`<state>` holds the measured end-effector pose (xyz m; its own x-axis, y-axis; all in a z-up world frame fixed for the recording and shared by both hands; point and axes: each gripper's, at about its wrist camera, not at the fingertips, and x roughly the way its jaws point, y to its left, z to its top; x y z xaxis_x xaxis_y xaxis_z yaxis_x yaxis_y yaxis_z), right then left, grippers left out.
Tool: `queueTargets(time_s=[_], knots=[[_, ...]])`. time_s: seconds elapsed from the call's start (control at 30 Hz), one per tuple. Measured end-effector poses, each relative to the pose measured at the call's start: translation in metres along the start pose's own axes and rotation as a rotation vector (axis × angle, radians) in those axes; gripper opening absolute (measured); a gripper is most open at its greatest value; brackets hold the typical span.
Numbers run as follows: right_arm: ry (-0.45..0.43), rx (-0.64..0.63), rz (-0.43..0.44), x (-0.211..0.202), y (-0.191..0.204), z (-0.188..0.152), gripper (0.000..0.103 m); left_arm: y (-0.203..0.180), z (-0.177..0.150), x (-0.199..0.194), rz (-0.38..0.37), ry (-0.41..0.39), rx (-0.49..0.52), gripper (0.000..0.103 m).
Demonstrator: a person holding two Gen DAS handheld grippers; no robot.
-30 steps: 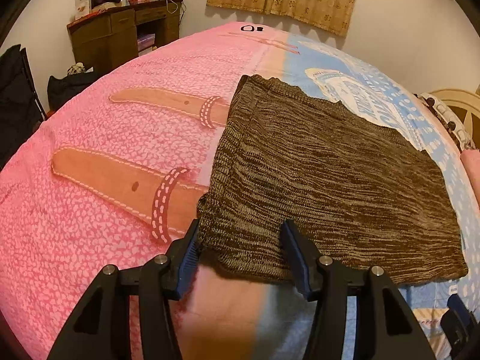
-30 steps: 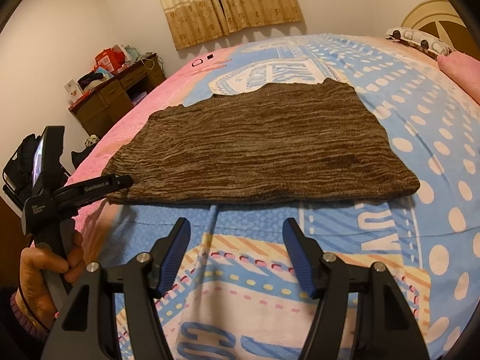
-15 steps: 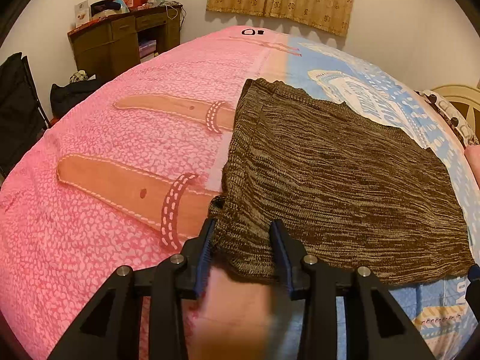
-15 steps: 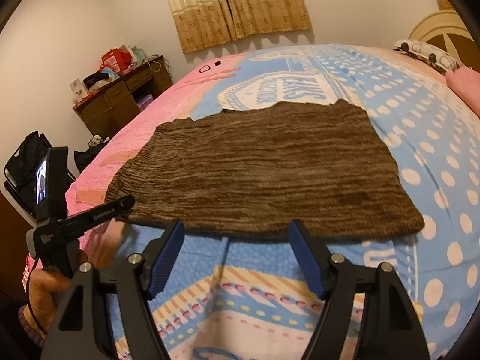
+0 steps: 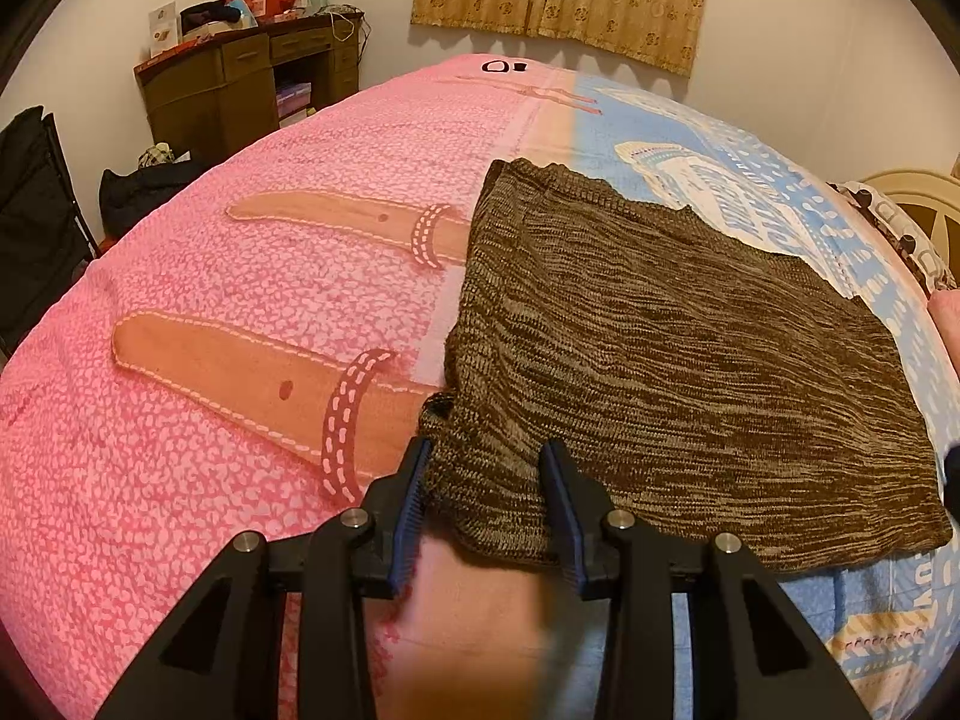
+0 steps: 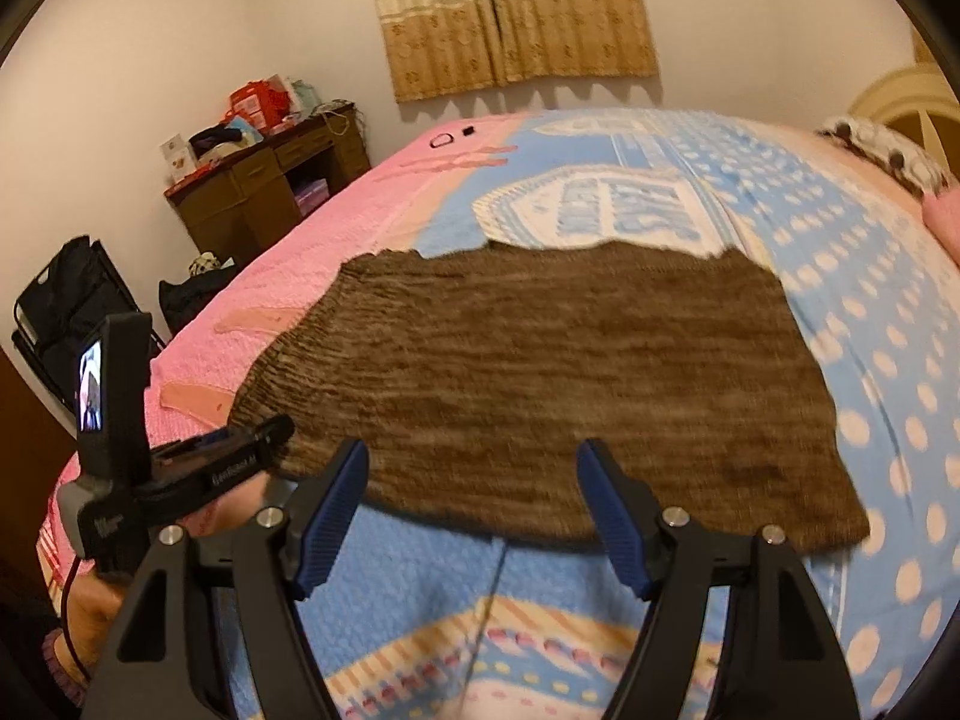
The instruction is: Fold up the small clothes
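A brown knitted garment (image 5: 660, 348) lies flat on the bed; it also shows in the right wrist view (image 6: 540, 384). My left gripper (image 5: 489, 468) has its fingers closed in on the garment's near left corner, which bunches up between them. The same gripper shows from the side in the right wrist view (image 6: 240, 450), at that corner. My right gripper (image 6: 474, 480) is wide open, its fingertips over the garment's near edge, with nothing between the fingers.
The bed cover is pink (image 5: 240, 300) on the left and blue with dots (image 6: 870, 300) on the right. A wooden desk (image 5: 240, 84) with clutter stands by the far wall. Dark bags (image 5: 36, 210) sit at the left. Pillows (image 6: 888, 156) lie far right.
My left gripper has closed from wide open onto the garment's corner, which now bunches. My right gripper has moved forward to the garment's near edge and stays open.
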<state>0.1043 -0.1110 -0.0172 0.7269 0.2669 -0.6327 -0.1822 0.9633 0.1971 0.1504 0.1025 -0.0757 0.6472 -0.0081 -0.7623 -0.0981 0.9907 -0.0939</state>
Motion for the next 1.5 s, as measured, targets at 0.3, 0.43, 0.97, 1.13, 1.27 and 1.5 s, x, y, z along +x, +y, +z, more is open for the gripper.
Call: queueTargets(time_s=[0.3, 0.43, 0.97, 1.13, 1.27, 1.5], knots=[[-0.002, -0.017, 0.053, 0.031, 0.016, 0.034, 0.075, 0.013, -0.001, -0.001, -0.048, -0.027, -0.057, 0.026], [0.03, 0.006, 0.115, 0.063, 0.025, 0.063, 0.075, 0.016, -0.001, -0.001, -0.08, -0.034, -0.097, 0.026], [0.271, -0.198, 0.08, 0.229, 0.125, 0.097, 0.082, 0.012, -0.001, 0.003, -0.096, -0.065, -0.099, 0.025], [0.268, -0.342, -0.005, 0.235, 0.136, 0.09, 0.069, 0.005, 0.002, 0.004, -0.093, -0.063, -0.073, 0.015], [0.258, -0.303, -0.017, 0.228, 0.122, 0.099, 0.029, -0.005, 0.007, -0.003, -0.094, -0.075, -0.033, 0.012], [0.188, -0.092, 0.185, 0.188, 0.071, 0.114, 0.022, -0.047, 0.015, -0.04, -0.121, -0.176, 0.086, 0.011]])
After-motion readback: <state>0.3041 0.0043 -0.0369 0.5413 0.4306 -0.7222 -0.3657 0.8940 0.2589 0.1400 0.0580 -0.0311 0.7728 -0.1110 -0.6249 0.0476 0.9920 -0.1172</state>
